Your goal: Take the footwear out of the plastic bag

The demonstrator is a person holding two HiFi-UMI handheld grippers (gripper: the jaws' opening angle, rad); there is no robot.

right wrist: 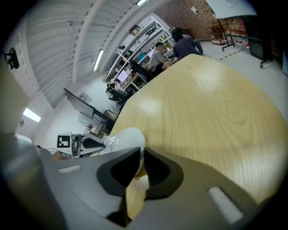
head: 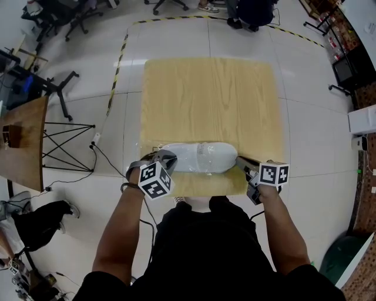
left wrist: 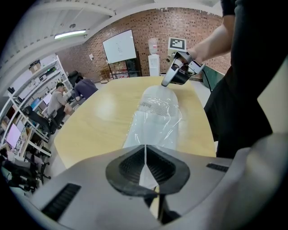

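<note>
A white shoe (head: 197, 157) lies crosswise inside a clear plastic bag (left wrist: 155, 119) near the front edge of the wooden table (head: 205, 94). My left gripper (head: 166, 157) is at the bag's left end. In the left gripper view its jaws (left wrist: 145, 155) are shut on a flap of the film. My right gripper (head: 239, 160) is at the other end, and the bag tapers into its tips (left wrist: 164, 83). In the right gripper view the jaws (right wrist: 141, 155) are shut on that end just in front of the shoe (right wrist: 128, 137). Whether they pinch the shoe too is hidden.
A brown side table (head: 23, 141) and a folding stand are on the floor at the left, with office chairs (head: 70, 17) behind. Yellow-black tape (head: 120, 56) marks the floor. Two people (left wrist: 60, 96) sit at desks far off. Shelving lines the wall.
</note>
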